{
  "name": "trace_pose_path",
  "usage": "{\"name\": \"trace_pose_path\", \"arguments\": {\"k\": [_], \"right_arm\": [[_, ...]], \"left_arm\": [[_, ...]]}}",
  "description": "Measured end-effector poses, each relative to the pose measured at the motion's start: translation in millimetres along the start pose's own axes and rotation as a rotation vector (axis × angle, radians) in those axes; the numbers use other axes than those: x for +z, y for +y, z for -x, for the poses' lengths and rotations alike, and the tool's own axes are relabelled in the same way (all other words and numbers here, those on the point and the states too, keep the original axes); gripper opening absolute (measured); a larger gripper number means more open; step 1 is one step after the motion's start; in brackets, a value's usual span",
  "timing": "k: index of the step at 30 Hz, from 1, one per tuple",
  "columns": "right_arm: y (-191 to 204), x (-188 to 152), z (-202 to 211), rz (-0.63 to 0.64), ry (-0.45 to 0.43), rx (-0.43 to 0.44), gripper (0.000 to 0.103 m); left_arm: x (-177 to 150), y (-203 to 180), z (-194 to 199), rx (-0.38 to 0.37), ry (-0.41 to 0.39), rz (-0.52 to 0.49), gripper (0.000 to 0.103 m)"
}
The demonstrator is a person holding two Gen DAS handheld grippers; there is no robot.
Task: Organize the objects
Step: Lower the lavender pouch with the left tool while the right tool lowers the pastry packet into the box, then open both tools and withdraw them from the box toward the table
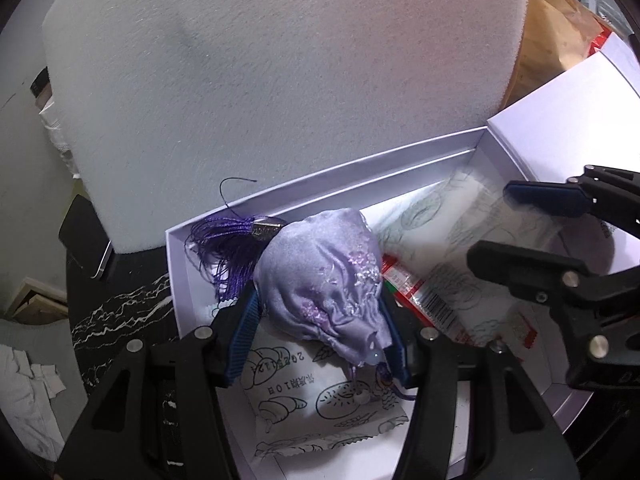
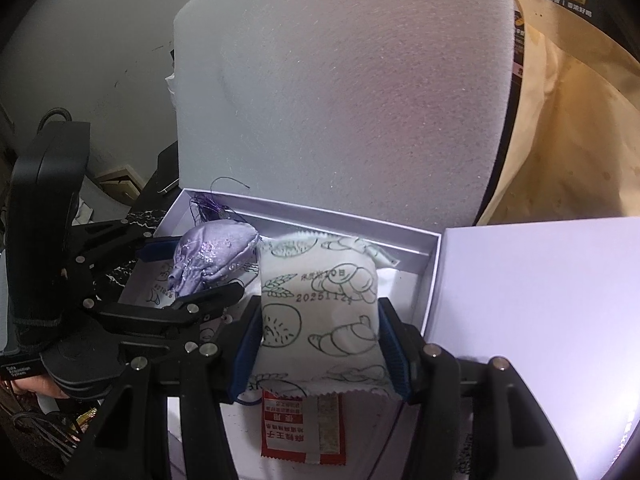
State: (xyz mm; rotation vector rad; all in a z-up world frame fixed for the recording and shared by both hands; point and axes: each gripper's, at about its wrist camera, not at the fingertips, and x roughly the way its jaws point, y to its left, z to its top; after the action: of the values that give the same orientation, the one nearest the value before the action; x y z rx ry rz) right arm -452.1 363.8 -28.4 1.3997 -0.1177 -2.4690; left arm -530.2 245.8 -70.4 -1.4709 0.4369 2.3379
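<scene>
Left wrist view: our left tool [image 1: 320, 312] pinches the lilac embroidered satin sachet [image 1: 324, 280] over the shallow white cardboard box [image 1: 180, 264] for packing; our right tool [image 2: 320, 344] clamps a white bread-printed snack packet [image 2: 320, 308] there too.

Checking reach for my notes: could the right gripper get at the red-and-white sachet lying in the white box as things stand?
Probably not yet: the right gripper is shut on the white bread-print packet, which hangs directly over the red-and-white sachet in the white box.
</scene>
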Motion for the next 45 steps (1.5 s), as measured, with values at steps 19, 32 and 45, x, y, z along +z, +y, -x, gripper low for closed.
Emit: {"name": "trace_pose_path", "arguments": {"k": [19,32,45], "right_arm": [[16,-4,17,0.046,-0.041,-0.051,0.056],[46,-12,71,0.109,-0.159,-0.089,0.061],[56,-27,123,0.136,-0.187,-0.117,0.061]], "left_arm": [[-1,20,39,0.060,-0.051,0.092,0.070],[-3,29,104,0.106,-0.171,0.115,0.071],[-34,10,173,0.140,-0.242,0.103,0.071]]}}
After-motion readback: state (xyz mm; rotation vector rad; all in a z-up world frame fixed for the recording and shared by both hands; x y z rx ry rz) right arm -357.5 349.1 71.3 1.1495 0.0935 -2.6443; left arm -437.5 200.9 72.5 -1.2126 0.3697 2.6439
